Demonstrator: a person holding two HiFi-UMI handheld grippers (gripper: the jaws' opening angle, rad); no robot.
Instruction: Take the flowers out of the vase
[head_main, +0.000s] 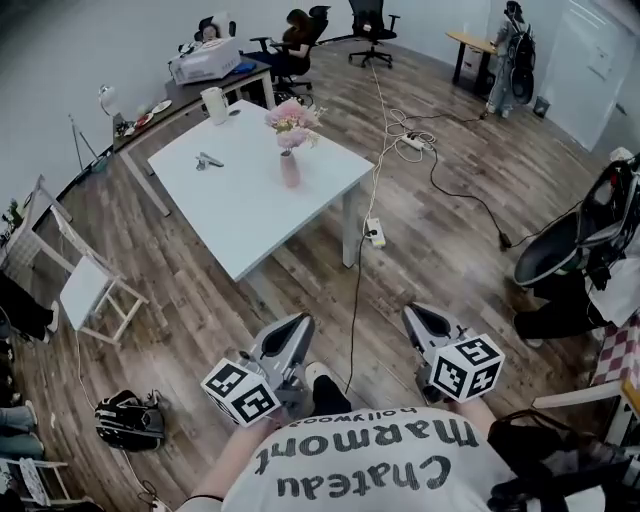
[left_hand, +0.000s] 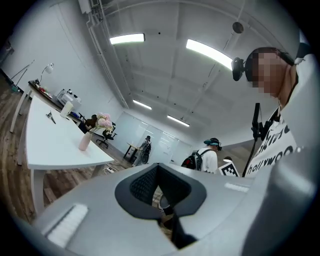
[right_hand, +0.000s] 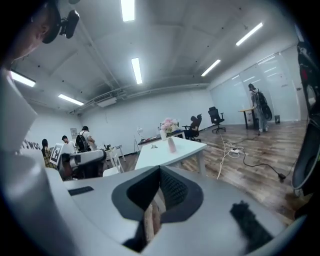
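Pink flowers (head_main: 293, 118) in vase (head_main: 290, 168), well beyond right gripper (head_main: 412, 316).

**Open-plan office or laboratory workspace.** A wood-plank floor (head_main: 440, 260) carries a large white table (head_main: 250, 210), a smaller desk (head_main: 468, 40) by the far wall and black swivel chairs (head_main: 372, 22), one of them occupied by a seated person (head_main: 297, 35). A power strip with its tangled cables (head_main: 408, 130) lies loose on the boards. Overhead, exposed pipes (left_hand: 97, 30) and strip lights (right_hand: 136, 70) cross a white ceiling, glass partitions (right_hand: 245, 97) close one side, and a standing person with a backpack (left_hand: 207, 157) wears head-mounted gear.
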